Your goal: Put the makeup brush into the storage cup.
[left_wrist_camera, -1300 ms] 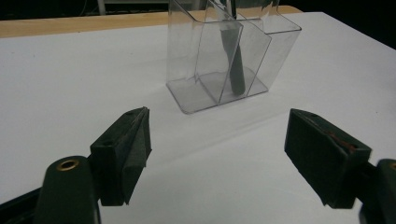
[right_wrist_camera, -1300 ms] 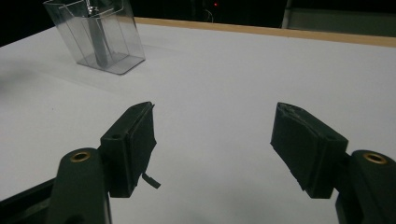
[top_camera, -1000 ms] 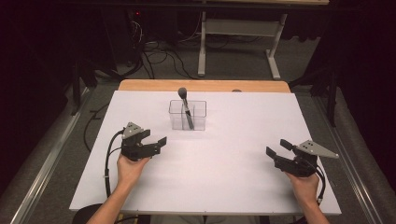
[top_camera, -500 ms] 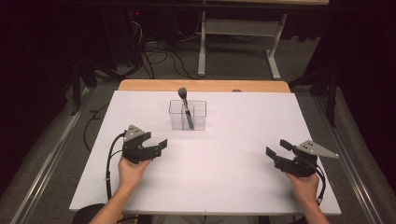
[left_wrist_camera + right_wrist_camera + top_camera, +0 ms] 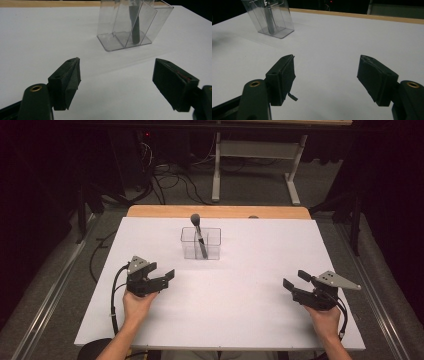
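Clear plastic holder (image 5: pixel 201 243) with a dark brush (image 5: pixel 198 236) stands mid-tabletop (image 5: pixel 240 330); left tool (image 5: pixel 161 277) and right tool (image 5: pixel 296 280) gape open, nothing between.

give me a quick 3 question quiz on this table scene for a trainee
1. True or false: the brush lies flat on the table.
2. The clear holder sits: A) between the two grippers' fingers, B) toward the far edge, middle, C) on the floor.
3. Fill in: the left gripper and right gripper are both ____.

Key: 1 false, it stands tilted in the holder. 2 B. 3 open, holding nothing.
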The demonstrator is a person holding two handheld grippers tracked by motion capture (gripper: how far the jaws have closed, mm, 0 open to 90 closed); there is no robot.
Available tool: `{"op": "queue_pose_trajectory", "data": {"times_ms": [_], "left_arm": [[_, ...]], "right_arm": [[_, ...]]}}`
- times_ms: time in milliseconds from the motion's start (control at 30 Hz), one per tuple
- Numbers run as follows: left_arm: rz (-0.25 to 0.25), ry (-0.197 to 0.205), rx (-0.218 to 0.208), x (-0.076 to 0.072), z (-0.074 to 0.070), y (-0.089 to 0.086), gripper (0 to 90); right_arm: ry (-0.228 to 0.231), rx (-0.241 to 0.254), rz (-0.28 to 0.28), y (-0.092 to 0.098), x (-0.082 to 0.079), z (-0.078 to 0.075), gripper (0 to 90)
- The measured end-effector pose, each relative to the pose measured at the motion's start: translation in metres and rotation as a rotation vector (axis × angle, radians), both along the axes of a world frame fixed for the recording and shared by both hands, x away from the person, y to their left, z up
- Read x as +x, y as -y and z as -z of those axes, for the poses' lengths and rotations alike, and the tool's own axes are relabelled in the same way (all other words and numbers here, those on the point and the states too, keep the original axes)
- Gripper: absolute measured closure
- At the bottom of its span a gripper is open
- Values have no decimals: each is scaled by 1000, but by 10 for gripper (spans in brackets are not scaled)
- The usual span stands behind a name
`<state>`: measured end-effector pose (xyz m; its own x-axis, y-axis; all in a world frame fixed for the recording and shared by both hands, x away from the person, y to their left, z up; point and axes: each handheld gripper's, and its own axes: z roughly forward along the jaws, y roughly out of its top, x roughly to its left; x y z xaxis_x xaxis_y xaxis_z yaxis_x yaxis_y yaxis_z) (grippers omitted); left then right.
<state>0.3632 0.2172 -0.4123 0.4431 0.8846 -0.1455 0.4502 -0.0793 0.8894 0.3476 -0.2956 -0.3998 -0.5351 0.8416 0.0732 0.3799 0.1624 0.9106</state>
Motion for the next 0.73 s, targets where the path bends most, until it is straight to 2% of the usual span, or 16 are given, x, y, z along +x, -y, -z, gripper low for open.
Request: {"op": "queue_pose_trajectory", "data": {"times_ms": [67, 267, 400, 467, 733], "left_arm": [[4, 5, 8, 1, 0, -1, 228], [-5, -24, 1, -1, 1, 2, 228], [3, -4, 7, 2, 2, 0, 228], [-8, -26, -7, 2, 2, 0, 229], [-24, -44, -14, 0, 2, -1, 231]], "right_arm": [[-1, 1, 0, 0, 0, 0, 319], [-2, 4, -2, 1, 1, 0, 319], [-3, 1, -6, 1, 1, 0, 319], [-7, 4, -4, 1, 1, 0, 319], [-3, 1, -9, 1, 1, 0, 320]]}}
